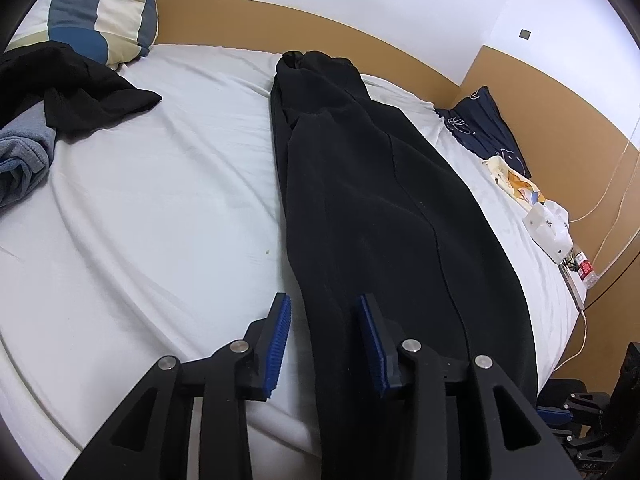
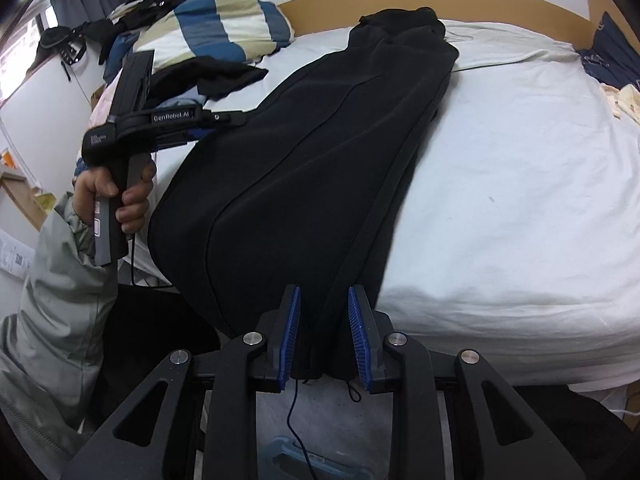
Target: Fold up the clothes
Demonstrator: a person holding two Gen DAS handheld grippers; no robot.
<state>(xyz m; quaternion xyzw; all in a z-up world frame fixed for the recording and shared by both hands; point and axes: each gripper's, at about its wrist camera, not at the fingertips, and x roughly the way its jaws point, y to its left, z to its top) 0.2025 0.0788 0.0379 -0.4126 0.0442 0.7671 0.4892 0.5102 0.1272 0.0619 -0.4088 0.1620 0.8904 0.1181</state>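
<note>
Long black trousers lie lengthwise on the white bed sheet, folded narrow. My left gripper is open, and the trousers' left edge runs between its blue pads. In the right wrist view the trousers hang over the near bed edge. My right gripper stands open around that hanging end, and drawstrings dangle below it. A hand in a grey sleeve holds the left gripper over the trousers' left side.
A striped pillow and a heap of black clothes and blue-grey clothes lie at the far left. Navy cloth, white packets, a bottle and cables line the right edge. A tan headboard backs the bed.
</note>
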